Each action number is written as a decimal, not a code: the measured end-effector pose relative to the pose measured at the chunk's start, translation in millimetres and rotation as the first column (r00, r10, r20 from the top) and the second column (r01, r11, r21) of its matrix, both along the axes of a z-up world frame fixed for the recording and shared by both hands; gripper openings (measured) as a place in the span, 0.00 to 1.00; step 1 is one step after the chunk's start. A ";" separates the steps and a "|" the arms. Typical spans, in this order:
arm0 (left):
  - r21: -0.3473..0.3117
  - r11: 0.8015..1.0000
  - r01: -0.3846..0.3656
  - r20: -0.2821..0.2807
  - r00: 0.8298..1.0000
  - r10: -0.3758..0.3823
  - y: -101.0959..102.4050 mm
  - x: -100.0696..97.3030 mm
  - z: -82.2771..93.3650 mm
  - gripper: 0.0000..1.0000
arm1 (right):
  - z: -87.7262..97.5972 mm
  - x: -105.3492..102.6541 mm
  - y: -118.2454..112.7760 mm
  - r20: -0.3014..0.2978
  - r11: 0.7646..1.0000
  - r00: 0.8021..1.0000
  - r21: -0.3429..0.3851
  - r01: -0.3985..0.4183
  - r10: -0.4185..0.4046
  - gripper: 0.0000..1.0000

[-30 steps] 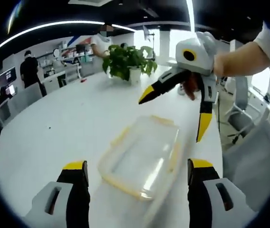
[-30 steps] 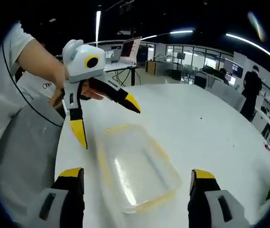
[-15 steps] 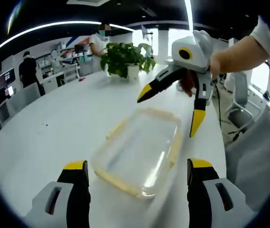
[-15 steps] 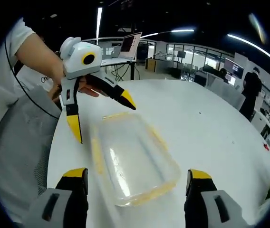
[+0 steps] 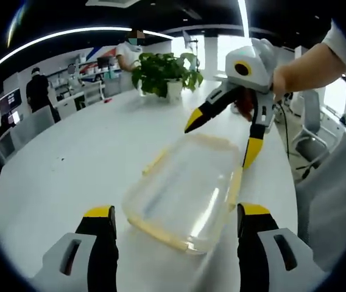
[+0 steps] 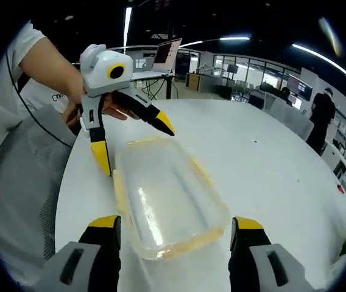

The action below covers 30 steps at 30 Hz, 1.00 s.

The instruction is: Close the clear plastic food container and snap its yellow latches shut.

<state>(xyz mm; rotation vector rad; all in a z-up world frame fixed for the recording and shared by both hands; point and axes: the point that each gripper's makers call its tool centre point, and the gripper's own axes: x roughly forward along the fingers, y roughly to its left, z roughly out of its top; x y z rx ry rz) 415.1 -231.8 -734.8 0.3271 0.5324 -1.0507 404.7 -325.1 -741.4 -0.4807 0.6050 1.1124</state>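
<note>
My left tongs [image 5: 172, 222] stand with their jaws wide apart, released, nothing between the yellow tips; the near short end of the box [image 5: 185, 185] lies just ahead of them, between the two jaws as the left gripper view looks along them. My right tongs [image 6: 172, 234] are the same: jaws spread, gripping nothing, with the other short end of the box [image 6: 164, 198] just in front of the tips.

From the left gripper view, the right tongs [image 5: 222, 137] hang over the far end of the box, jaws splayed, one yellow tip above its far edge and the other pointing down beside its far right corner; I cannot tell if that tip touches it. From the right gripper view, the left tongs [image 6: 133, 143] sit likewise at the far end of the box, one tip down by its far left corner, the other over the far rim.

The box is clear with yellow along its rim, and it lies flat on the white table [image 5: 75, 164]. Whether its latches are shut, I cannot tell.

Beyond the box, at the table's far edge, stands a potted plant [image 5: 164, 73]. Past that, people stand among desks [image 5: 39, 91].
</note>
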 end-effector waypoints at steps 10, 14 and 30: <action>0.011 1.000 0.021 0.007 1.000 -0.021 -2.5 -1.3 -3.0 0.75 | -1.3 2.3 0.9 0.002 1.000 1.000 0.003 -0.007 0.007 0.70; 0.019 0.999 0.026 0.008 1.000 -0.027 -1.5 -0.9 -4.1 0.74 | -4.4 2.8 -2.5 -0.011 1.000 1.000 0.010 0.003 -0.003 0.69; 0.030 1.000 0.008 -0.001 1.000 -0.008 2.0 0.4 -7.2 0.69 | -6.4 1.2 -3.3 -0.039 0.998 0.998 0.035 0.043 -0.042 0.67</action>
